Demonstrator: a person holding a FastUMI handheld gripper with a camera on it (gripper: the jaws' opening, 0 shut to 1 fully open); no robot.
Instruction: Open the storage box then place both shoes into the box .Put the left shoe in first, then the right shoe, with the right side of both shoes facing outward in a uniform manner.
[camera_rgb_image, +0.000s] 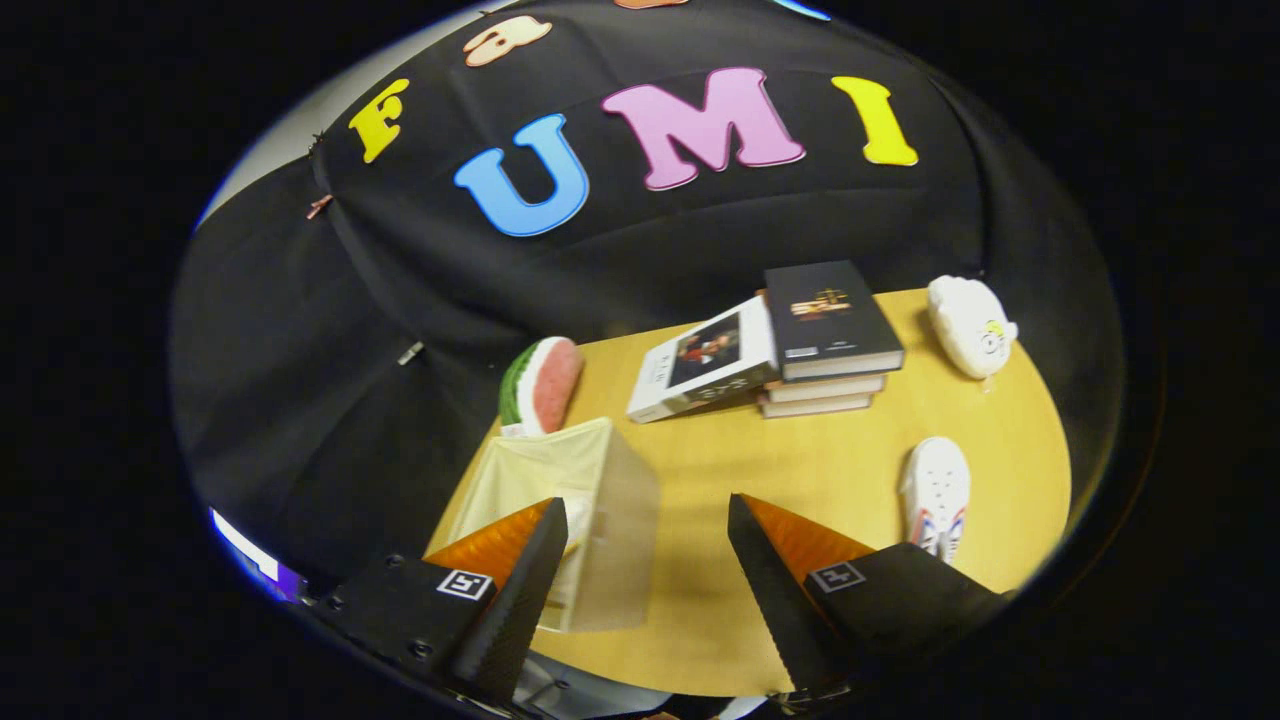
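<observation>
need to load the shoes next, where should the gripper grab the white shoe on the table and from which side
Likely grip the white shoe across its narrow width near the middle, coming down from above. It lies sole-down on the table, lengthwise away from the open gripper, ahead of the right-hand finger, with bare tabletop on both its long sides for the fingers.

Colour rundown of what you've got on the table

Your table (800, 470) is warm yellow wood, the storage box (590, 500) pale translucent cream, the shoe (937, 495) white with red and blue trim. Watermelon-slice toy (541, 385) is green rind, pinkish-red flesh. Top book (830, 318) is black, the leaning book (700, 372) white with a dark picture, and the plush (968, 325) white.
</observation>
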